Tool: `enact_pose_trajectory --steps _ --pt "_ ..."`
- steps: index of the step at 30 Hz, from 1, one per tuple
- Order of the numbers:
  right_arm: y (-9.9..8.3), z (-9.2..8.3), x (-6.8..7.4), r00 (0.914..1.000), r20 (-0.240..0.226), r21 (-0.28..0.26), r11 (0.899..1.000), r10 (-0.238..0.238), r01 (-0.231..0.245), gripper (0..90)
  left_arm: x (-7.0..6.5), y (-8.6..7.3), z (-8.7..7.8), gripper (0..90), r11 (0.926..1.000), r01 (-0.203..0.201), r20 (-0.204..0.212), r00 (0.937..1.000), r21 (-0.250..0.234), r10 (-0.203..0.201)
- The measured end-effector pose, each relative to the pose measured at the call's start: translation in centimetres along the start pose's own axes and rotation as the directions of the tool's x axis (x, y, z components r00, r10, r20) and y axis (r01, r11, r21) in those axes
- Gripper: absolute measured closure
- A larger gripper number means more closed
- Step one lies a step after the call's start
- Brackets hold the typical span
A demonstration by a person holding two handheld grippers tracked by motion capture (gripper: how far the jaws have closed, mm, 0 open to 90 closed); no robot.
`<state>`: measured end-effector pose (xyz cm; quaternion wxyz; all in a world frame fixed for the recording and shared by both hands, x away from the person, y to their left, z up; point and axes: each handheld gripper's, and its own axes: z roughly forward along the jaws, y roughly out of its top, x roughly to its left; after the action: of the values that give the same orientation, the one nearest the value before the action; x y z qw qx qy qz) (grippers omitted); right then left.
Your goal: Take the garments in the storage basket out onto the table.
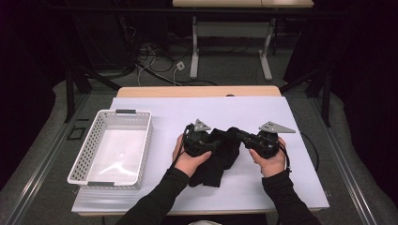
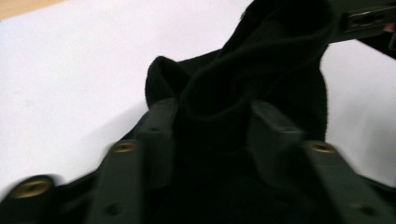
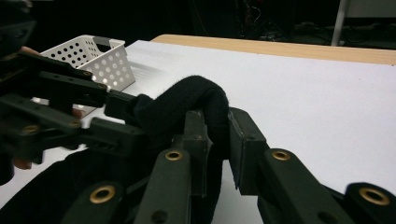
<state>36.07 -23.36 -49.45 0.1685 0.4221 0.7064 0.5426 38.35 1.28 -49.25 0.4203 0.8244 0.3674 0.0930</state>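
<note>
A black cloth [image 1: 220,161] lies crumpled on the white mat [image 1: 155,105], between the person's two hands. My left gripper [image 1: 218,143] points right with its jaws shut on a raised fold of the cloth [image 2: 261,60], which fills the gap between the two jaws [image 2: 212,109]. My right gripper [image 1: 237,135] points left and pinches a rolled ridge of the same cloth [image 3: 187,100] between its pads [image 3: 217,119]. The left gripper [image 3: 116,109] grips that ridge just beyond. The two grippers' tips are close together, a little above the mat.
A white perforated basket [image 1: 141,150] stands on the left part of the mat, also seen as the basket [image 3: 93,58] behind the left gripper. The wooden table edge [image 1: 197,91] runs along the far side. Dark floor with cables and table legs lies beyond.
</note>
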Motion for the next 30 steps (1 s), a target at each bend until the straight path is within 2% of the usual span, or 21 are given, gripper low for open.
enact_pose_trajectory --steps 1,4,6,10,12,16,20,26,30 --pt "0.0 0.0 0.0 1.0 -0.001 -0.001 1.0 0.0 0.0 78.4 0.3 0.2 0.1 65.8 0.9998 0.009 0.01 0.9999 0.016 -0.01" --pt "0.0 0.0 0.0 1.0 -0.003 0.0 1.0 0.003 -0.003 78.3 1.1 0.8 -0.2 81.1 0.9988 0.048 0.027 0.9985 -0.006 -0.047" --pt "0.0 0.0 0.0 1.0 -0.009 0.0 1.0 0.003 -0.003 77.6 1.5 1.3 -0.7 84.3 0.9983 0.051 0.019 0.9986 -0.028 -0.05" --pt "-0.1 0.3 0.2 0.9996 -0.027 0.007 1.0 0.01 -0.009 73.4 2.0 2.5 -1.9 85.6 0.9975 0.04 -0.009 0.9991 -0.058 -0.041" --pt "-0.2 0.4 0.3 0.9996 -0.027 -0.003 1.0 0.004 -0.004 67.9 2.3 3.2 -2.6 85.7 0.9967 0.034 -0.017 0.9992 -0.073 -0.035" --pt "-0.2 0.5 0.4 0.9989 -0.045 -0.004 1.0 0.014 -0.014 55.1 3.0 4.3 -3.7 85.9 0.9939 0.037 -0.034 0.9986 -0.104 -0.041" --pt "-0.3 0.7 0.6 0.9981 -0.062 0.0 1.0 0.008 -0.008 49.7 3.7 5.0 -4.5 85.9 0.9909 0.052 -0.043 0.9974 -0.124 -0.058" --pt "-0.6 1.3 1.3 0.9961 -0.085 0.016 1.0 -0.024 0.025 46.0 4.4 5.3 -5.1 86.0 0.987 0.071 -0.04 0.9962 -0.144 -0.078" --pt "-1.0 2.1 2.0 0.9941 -0.078 0.057 0.995 -0.076 0.08 44.9 4.3 5.4 -5.3 86.0 0.9859 0.072 -0.036 0.9963 -0.151 -0.078"
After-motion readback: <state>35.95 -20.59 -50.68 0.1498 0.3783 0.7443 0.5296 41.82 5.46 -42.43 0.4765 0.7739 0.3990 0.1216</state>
